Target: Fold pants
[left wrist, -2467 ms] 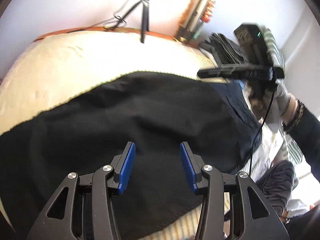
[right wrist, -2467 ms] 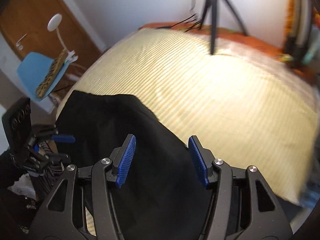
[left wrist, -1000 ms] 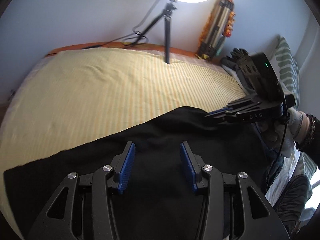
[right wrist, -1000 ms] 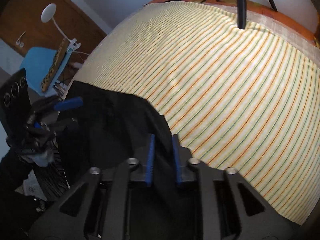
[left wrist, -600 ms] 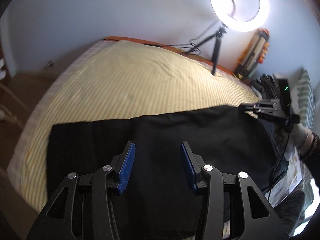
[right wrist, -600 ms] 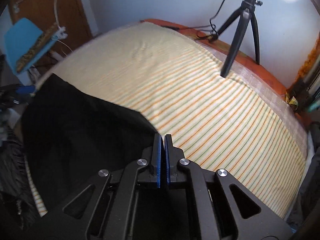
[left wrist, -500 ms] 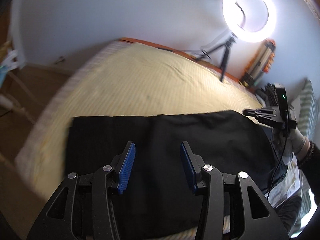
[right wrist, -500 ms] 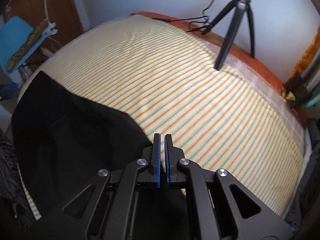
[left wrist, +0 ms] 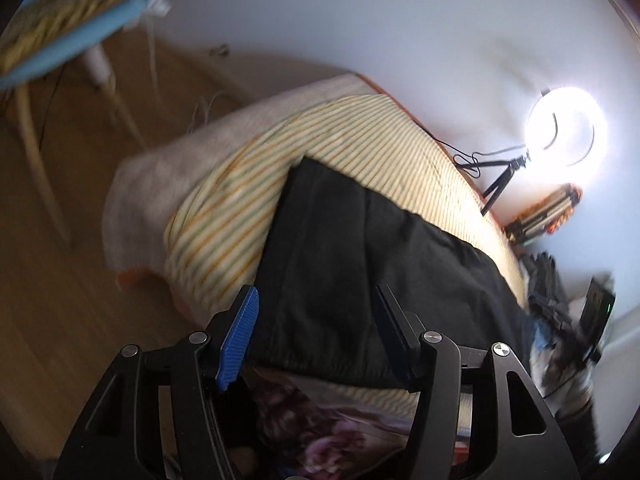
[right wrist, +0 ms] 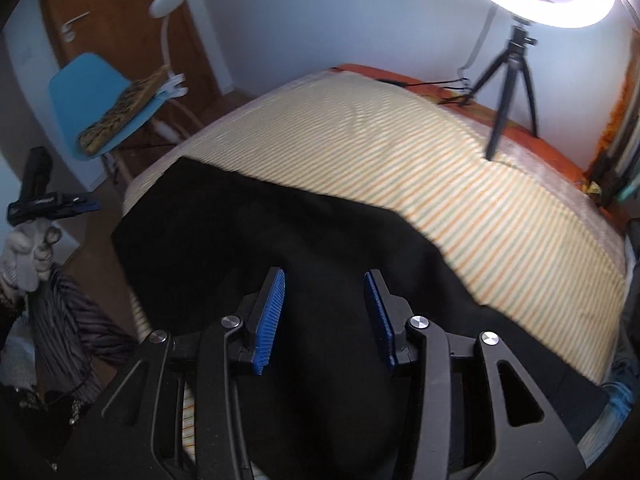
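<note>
Black pants (left wrist: 352, 264) lie spread flat along the near edge of a bed with a yellow striped sheet (left wrist: 360, 136); they also show in the right wrist view (right wrist: 304, 240). My left gripper (left wrist: 316, 340) is open and empty, held above the pants' left end near the bed corner. My right gripper (right wrist: 324, 316) is open and empty, just above the pants' right part. The left gripper appears far left in the right wrist view (right wrist: 52, 204). The right gripper shows blurred at the far right of the left wrist view (left wrist: 576, 320).
A ring light on a tripod (right wrist: 516, 52) stands on the bed's far edge. A blue chair (right wrist: 104, 108) and a white lamp (right wrist: 168, 4) stand left of the bed on wooden floor (left wrist: 60, 280). Striped clothing (right wrist: 68, 320) hangs at the lower left.
My right gripper was shut on the pants and has opened, letting them go. My left gripper has swung left toward the bed corner, still open.
</note>
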A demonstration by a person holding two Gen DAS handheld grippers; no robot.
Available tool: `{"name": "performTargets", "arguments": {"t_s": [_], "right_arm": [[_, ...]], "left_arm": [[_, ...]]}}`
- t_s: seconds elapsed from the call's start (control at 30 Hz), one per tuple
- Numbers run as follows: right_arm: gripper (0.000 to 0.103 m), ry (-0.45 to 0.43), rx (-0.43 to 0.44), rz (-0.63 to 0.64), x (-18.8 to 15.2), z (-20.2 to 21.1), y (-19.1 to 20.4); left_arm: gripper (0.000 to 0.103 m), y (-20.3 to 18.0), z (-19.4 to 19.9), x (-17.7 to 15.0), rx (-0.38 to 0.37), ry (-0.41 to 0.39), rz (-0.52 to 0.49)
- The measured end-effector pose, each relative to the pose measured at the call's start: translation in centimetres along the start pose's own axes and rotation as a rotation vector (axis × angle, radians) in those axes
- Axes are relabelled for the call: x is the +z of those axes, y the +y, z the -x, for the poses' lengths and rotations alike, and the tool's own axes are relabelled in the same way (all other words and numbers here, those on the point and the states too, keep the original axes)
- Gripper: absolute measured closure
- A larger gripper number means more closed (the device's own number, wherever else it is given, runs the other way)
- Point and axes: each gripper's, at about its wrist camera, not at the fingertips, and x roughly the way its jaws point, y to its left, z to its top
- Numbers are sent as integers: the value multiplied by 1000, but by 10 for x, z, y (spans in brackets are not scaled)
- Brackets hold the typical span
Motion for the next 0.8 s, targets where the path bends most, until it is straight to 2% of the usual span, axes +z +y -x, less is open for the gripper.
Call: {"name": "performTargets", "arguments": {"t_s": [0.1,0.27,0.37,0.47,0.53,0.67,0.8], "right_arm": [[60,41,60,51,-13,-14,35],[60,109,66,152,-31,-39,77],[60,120,79,151,-35,-47,82],[59,117,80,139,-33,-49,83],[59,114,89,123,-30,-49,82],[59,99,79,131,-25,-46,87],[59,92,80,131,-26,-40,90]], "left_arm": [[45,14,-9,-10,-13,14,58],[45,31,-21,-31,-46,27,159],[45,37,-28,-51,-130,41,255],[45,40,-37,-65,-149,48,307],[45,44,-44,-70,-191,45,356],[45,52,-50,-67,-185,15,385],[45,61,-59,-70,-232,-19,451]]}}
